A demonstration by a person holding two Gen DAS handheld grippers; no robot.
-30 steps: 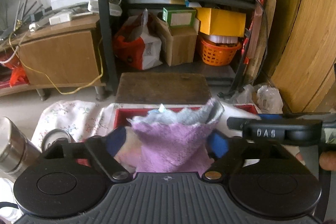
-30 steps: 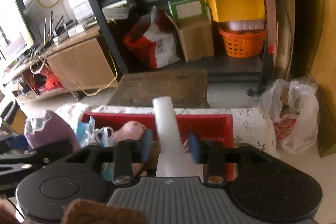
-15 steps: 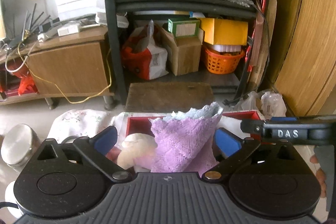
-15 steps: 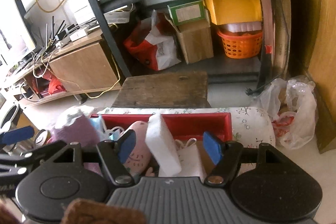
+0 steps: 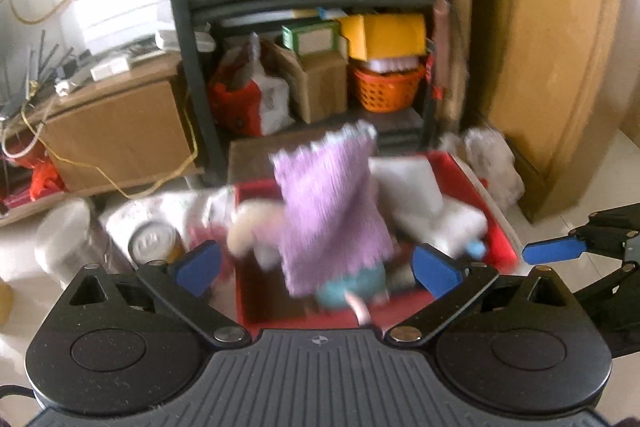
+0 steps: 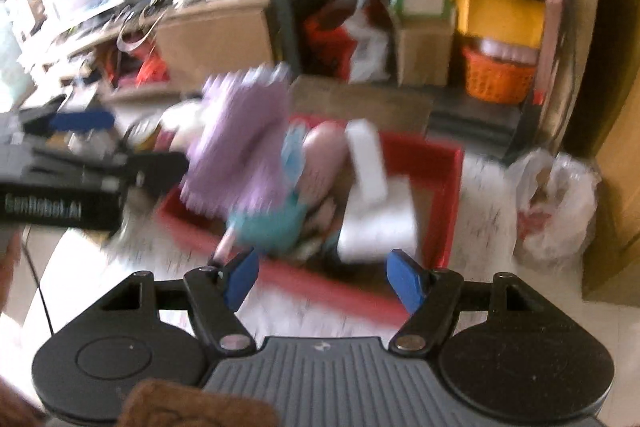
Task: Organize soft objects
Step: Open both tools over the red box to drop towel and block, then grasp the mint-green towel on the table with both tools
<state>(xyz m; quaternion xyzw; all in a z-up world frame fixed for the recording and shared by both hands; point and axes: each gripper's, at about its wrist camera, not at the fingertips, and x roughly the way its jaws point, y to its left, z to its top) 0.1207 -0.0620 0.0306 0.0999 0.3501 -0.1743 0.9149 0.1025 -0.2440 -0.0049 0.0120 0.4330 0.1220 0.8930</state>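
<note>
Left tongs (image 5: 316,267): blue-padded, spread wide with nothing between the pads; their jaws had just been opening, the purple terry cloth with pale scalloped edge (image 5: 332,211) standing free of them. Right tongs (image 6: 324,277): blue-padded, apart and empty, having just opened further, poised over the near rim of the shallow red plastic tray (image 6: 444,211). Purple cloth: upright, propped in the left part of the tray, blurred in both views. White rectangular foam block (image 6: 366,159): leaning inside the tray, right of the cloth, above a flat white soft pad (image 6: 380,227). Pink rounded plush item (image 6: 324,151): in the tray between cloth and block. Teal soft item (image 6: 272,225): at the tray's near edge, below the cloth. Cream plush lump (image 5: 250,223): at the tray's left side. Tray: resting on a white floral-printed cover (image 6: 486,187). Metal-lidded round can (image 5: 154,243): just left of the tray. Background: black metal shelving (image 5: 182,39) holding cardboard boxes and an orange plastic basket (image 5: 386,87); white plastic bag (image 6: 554,203) on the floor to the right
</note>
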